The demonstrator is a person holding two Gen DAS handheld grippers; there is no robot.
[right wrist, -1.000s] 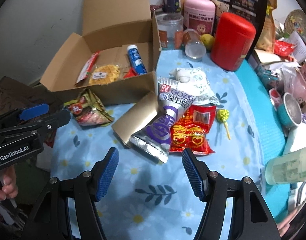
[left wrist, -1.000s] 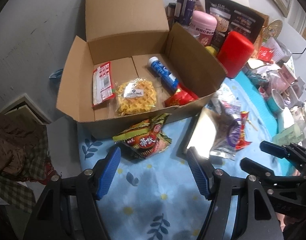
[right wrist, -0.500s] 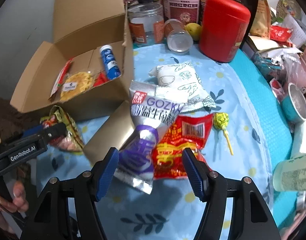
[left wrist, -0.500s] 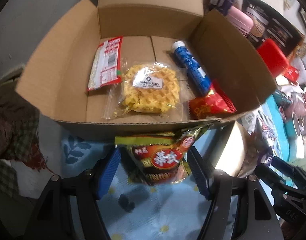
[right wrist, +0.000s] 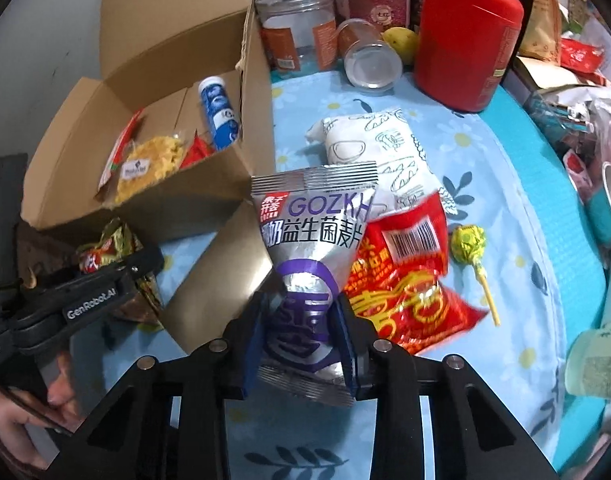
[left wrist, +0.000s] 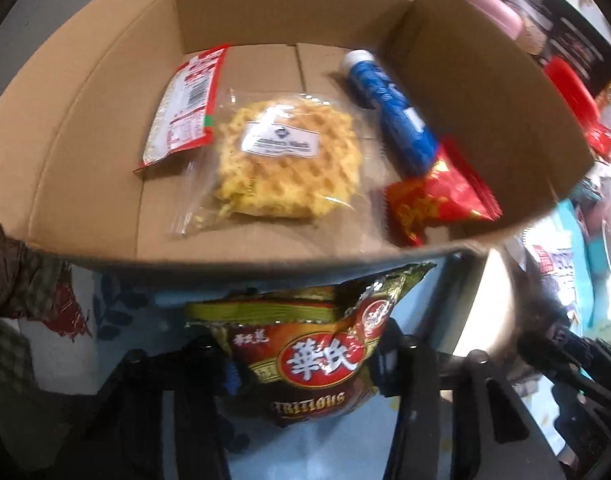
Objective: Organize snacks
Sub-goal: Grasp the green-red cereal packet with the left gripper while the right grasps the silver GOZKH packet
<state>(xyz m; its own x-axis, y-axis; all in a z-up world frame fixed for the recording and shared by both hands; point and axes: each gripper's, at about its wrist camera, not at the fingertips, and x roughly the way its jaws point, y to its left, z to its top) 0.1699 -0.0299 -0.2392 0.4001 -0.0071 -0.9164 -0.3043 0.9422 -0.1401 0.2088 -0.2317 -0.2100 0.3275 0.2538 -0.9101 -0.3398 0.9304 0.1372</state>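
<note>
An open cardboard box (left wrist: 85, 140) holds a wrapped waffle (left wrist: 289, 152), a red-and-white packet (left wrist: 189, 108), a blue tube (left wrist: 393, 116) and a red packet (left wrist: 437, 196). In front of the box lies a green-gold snack bag (left wrist: 305, 360). My left gripper (left wrist: 305, 376) is closing on it, and the bag crumples between the pads. My right gripper (right wrist: 301, 336) is closing on a silver-purple packet (right wrist: 313, 224), its blue pads (right wrist: 253, 340) squeezing the lower end. The right wrist view also shows the left gripper (right wrist: 89, 300) beside the box (right wrist: 177, 60).
A white bread packet (right wrist: 385, 152), a red packet (right wrist: 409, 280) and a green lollipop (right wrist: 469, 244) lie on the flowered cloth. A red canister (right wrist: 465, 32), jars and a tipped clear jar (right wrist: 371, 60) line the back. The box's front flap (right wrist: 225, 272) hangs down beside the silver packet.
Both grippers came down and their jaws narrowed from wide open. The left now pinches the green-gold bag, the right the silver-purple packet. The box has grown larger in the left view.
</note>
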